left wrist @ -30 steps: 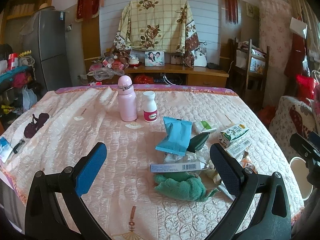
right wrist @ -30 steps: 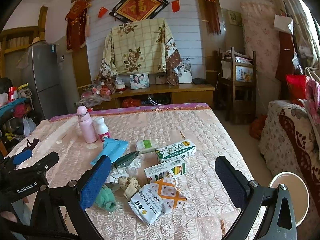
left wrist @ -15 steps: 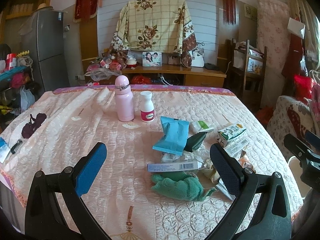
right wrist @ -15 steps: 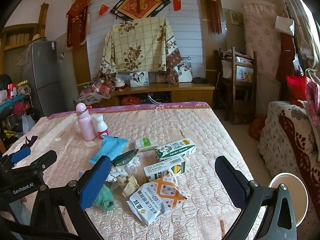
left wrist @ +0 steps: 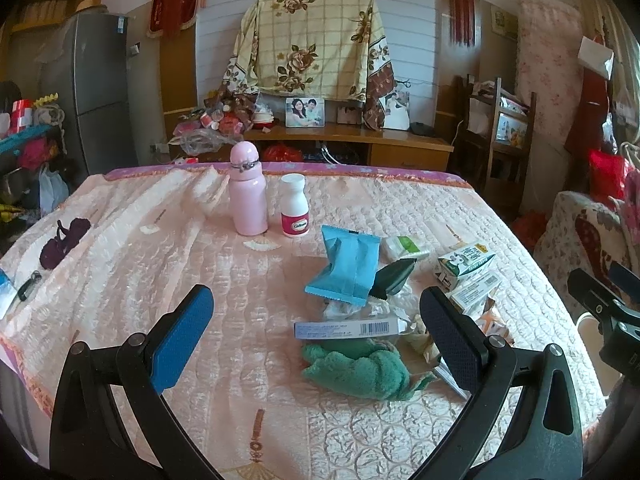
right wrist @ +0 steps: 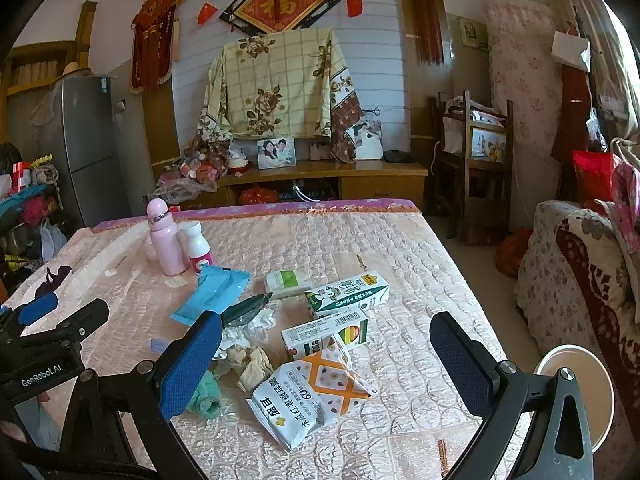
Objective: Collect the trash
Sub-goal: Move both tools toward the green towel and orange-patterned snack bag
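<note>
Both claws, left claw point(left wrist: 316, 330) and right claw point(right wrist: 326, 356), hang apart and empty, barely shifted over the worktop point(left wrist: 256, 280)'s near edge, trash pile point(right wrist: 304, 344) untouched.

We see a pink bottle point(left wrist: 248, 194) standing upright beside a white pill bottle point(left wrist: 294, 211) on the quilted pink tablecloth point(left wrist: 140, 280). A dark purple hair tie point(left wrist: 64, 238) lies near its left edge. Behind stand a grey fridge point(left wrist: 92, 96), a framed photo point(left wrist: 305, 112) and a floral cloth point(left wrist: 312, 48).
</note>
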`<state>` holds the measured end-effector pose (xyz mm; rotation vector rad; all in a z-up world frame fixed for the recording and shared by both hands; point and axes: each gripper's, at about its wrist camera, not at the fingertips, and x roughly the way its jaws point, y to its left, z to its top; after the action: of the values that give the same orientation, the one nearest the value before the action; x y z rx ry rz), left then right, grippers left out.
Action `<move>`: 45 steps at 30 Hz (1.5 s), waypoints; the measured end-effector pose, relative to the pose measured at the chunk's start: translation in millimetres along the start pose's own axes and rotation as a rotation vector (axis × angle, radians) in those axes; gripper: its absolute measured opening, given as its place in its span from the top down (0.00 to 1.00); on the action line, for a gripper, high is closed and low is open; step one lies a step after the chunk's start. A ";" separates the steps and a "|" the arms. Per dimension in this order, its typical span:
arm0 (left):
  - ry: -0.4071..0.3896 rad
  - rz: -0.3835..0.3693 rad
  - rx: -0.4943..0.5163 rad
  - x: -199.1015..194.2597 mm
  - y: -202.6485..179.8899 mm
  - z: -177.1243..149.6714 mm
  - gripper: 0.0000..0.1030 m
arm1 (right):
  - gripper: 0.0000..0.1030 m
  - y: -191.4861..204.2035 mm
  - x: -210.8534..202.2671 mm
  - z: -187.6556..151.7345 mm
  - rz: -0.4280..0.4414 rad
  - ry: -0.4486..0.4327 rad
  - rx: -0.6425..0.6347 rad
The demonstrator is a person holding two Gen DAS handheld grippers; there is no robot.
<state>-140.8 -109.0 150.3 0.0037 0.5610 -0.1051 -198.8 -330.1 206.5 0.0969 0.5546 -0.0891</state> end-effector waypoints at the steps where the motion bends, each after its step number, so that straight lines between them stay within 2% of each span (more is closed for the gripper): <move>1: 0.000 0.000 -0.002 0.5 0.5 -0.5 0.00 | 0.00 0.0 1.2 -0.7 -0.001 0.002 0.001; 45: 0.041 0.016 -0.005 11.5 2.6 -12.3 0.00 | 0.00 -8.2 20.0 -8.1 -0.022 0.064 0.008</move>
<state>-137.4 -107.2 133.7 0.0054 0.6025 -0.0877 -187.0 -338.4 188.5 0.1018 0.6195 -0.1104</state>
